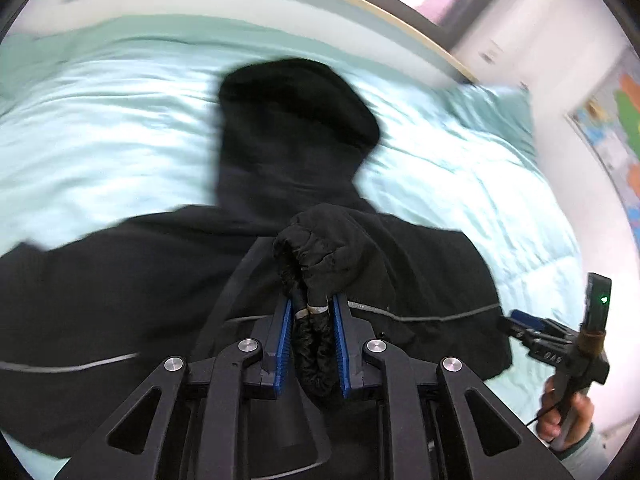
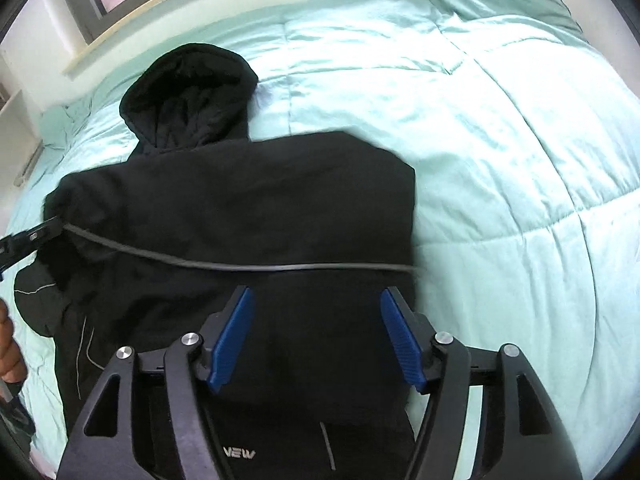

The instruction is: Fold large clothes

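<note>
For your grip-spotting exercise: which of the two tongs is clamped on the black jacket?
The left tongs, pads pinching the jacket's gathered cuff; the right tongs gape empty above it.

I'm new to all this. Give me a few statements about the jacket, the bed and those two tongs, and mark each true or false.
1. The left tongs are clamped on the black jacket's elastic sleeve cuff. True.
2. The right tongs are squeezing a fold of the jacket. False: their blue pads stand apart with nothing pressed between them.
3. The jacket lies on a pale green comforter. True.
4. The jacket's hood is tucked under its body. False: it lies spread out beyond the body, toward the far edge of the bed.
5. A thin grey line crosses the jacket. True.
</note>
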Motion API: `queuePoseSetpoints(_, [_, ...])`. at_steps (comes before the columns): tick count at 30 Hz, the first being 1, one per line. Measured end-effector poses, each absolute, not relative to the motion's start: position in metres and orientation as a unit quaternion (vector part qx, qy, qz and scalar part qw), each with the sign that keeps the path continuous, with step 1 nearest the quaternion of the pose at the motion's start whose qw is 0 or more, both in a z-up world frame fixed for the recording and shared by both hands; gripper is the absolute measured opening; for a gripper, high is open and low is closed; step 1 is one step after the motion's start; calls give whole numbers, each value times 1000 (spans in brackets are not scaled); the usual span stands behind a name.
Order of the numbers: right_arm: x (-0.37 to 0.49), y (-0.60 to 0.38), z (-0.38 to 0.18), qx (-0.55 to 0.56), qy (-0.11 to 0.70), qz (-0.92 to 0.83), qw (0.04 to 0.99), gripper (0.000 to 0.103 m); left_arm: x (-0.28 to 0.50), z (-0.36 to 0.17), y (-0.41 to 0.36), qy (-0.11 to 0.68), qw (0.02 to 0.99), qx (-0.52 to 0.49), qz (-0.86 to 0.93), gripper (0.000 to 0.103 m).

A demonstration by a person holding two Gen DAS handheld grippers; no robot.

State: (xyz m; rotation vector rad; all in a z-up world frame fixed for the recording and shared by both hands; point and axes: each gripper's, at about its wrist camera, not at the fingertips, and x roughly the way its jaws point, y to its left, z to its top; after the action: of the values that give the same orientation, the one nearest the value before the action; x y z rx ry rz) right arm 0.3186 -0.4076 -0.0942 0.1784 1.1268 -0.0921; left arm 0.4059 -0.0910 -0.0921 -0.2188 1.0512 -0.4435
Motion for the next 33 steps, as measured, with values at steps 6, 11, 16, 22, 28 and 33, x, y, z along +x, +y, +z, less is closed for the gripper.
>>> queuePoseSetpoints(6, [357,-384,-160,74,598,-29,798,69,393,-141,-31,548,824,-92,-110,20])
queuePoseSetpoints(11, [375,-366,-220,44,634,-49,770,74,398,-207,-28,598,797,-61,-62,26])
queuePoseSetpoints(16, [382,-363,-216,36,645,-53,762,75,403,-181,-29,591,804,-25,-57,29])
queuePoseSetpoints(22, [362,-355,-160,52,608,-5,792,75,381,-97,-22,508,860,-34,-44,62])
queuePoseSetpoints(28, [340,-325,-160,28,617,25,786,75,378,-117,-58,529,834,-72,-141,67])
queuePoseSetpoints(33, [335,-311,-200,-7,648,-8,762,75,387,-210,-96,608,780,-58,-137,54])
